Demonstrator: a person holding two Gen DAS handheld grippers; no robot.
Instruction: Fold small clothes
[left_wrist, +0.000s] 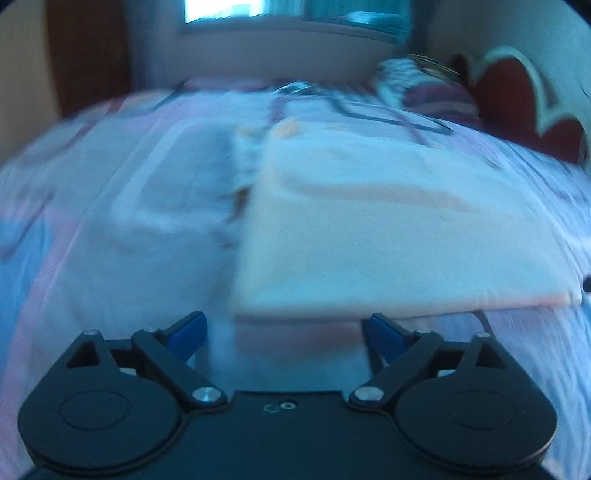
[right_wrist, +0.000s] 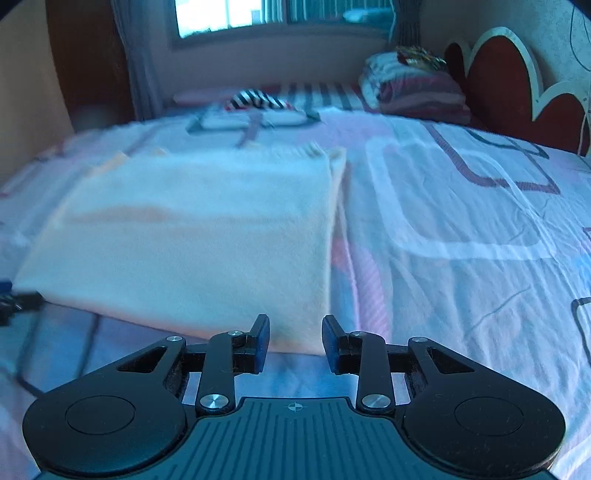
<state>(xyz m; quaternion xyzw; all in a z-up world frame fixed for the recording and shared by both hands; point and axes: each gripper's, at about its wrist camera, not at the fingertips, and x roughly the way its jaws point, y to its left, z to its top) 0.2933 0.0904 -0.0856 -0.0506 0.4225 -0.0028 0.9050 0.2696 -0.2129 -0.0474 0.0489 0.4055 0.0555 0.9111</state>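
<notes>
A folded cream cloth (right_wrist: 192, 236) lies flat on the bed (right_wrist: 461, 229), its long axis running across both views, with open bedding to its right. The left gripper (left_wrist: 284, 332) has fingers wide apart, empty. The right gripper (right_wrist: 295, 341), fingers narrowly apart, hovers at the cloth's near right corner.

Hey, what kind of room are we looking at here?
Most likely a bedroom. The cream folded cloth lies on a bed sheet printed in pink and white, a red headboard with scalloped edges stands against the wall, and folded bedding is stacked beneath a window.
</notes>
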